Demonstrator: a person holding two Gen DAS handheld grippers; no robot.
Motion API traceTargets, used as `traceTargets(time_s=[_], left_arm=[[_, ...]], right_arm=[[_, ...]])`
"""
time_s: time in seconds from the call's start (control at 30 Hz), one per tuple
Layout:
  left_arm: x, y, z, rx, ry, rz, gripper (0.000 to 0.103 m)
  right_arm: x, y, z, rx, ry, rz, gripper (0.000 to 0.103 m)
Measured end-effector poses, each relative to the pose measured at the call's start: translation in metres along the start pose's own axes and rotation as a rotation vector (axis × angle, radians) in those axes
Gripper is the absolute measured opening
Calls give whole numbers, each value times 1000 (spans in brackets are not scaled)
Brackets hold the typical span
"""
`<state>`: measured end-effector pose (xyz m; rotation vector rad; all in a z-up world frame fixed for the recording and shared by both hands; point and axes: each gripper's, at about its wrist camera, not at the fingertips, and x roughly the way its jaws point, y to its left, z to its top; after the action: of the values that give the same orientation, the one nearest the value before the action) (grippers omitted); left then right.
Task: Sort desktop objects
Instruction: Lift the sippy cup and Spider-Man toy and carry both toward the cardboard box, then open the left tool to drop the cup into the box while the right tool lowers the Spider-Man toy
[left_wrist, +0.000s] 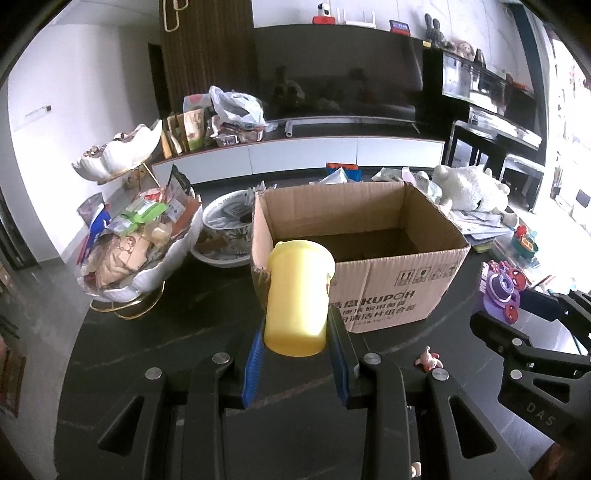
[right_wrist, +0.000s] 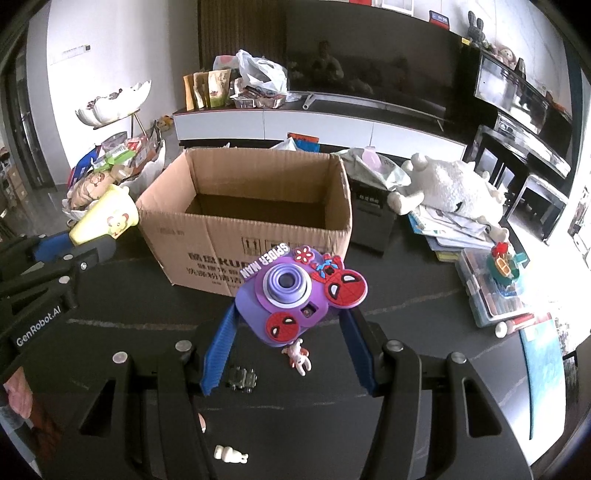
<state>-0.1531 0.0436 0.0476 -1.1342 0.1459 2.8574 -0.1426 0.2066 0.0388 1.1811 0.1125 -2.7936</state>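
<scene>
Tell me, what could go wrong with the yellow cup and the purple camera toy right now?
1. The yellow cup is pinched only near its base by the left gripper, so it might tip or slip before it reaches the cardboard box.
2. The purple toy camera, tilted in the right gripper, hangs over a small pink figure and a little dark car; if dropped, it could knock them.
</scene>
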Motion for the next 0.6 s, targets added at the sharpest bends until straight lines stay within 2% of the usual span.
traceTargets(time_s=[0.6], left_arm=[[29,-1,52,16,4,-23,29]], right_arm=[[30,1,64,-25,-17,17,54]])
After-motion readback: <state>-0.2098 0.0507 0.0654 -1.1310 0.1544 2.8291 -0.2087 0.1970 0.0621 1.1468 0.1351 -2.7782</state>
